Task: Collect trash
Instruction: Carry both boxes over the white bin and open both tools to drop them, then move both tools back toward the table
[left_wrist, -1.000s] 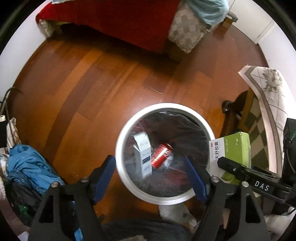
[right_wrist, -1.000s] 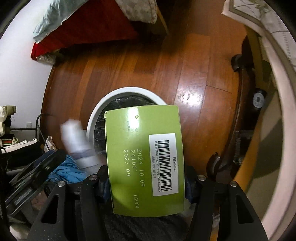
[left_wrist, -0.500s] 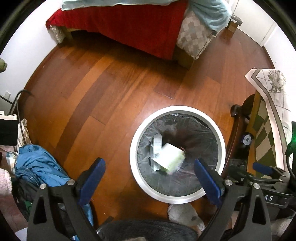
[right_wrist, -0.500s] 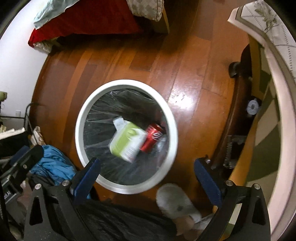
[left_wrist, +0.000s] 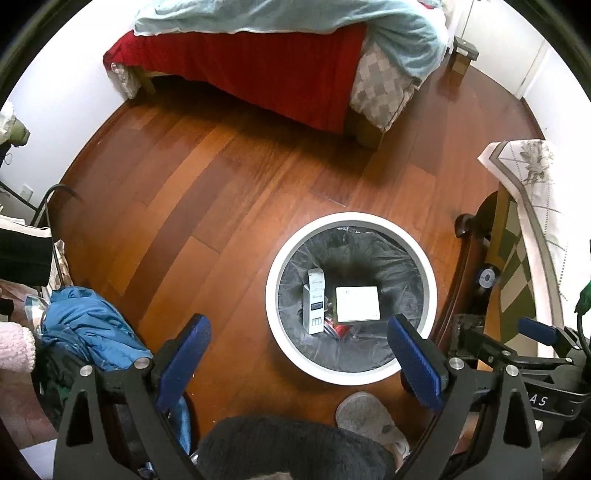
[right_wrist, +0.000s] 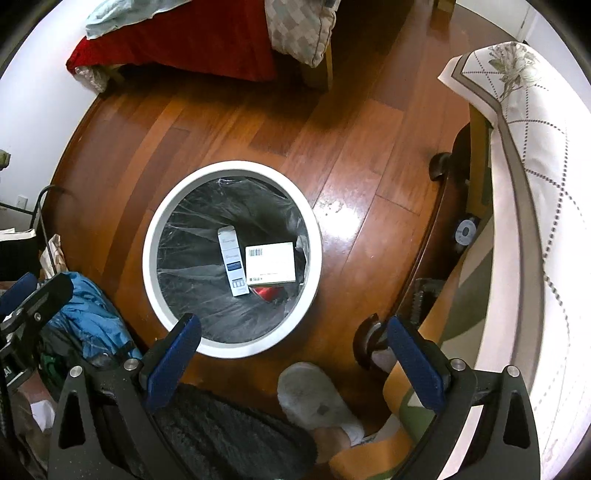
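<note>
The white round trash bin stands on the wooden floor, lined with a clear plastic bag. Three items lie at its bottom: a narrow white-and-blue carton, a flat white box lying face-up just beside the carton, and a red can partly covered by the flat box. The left gripper hovers above the near rim of the bin with its blue-padded fingers spread wide apart and nothing between them. The right gripper is positioned above the floor at the near edge of the bin, its fingers likewise spread wide and holding nothing. A grey slipper sits on the floor directly below the bin in both views. A blue garment lies in a heap to the left of the bin. A bed with a red cover occupies the far side of the room.
</note>
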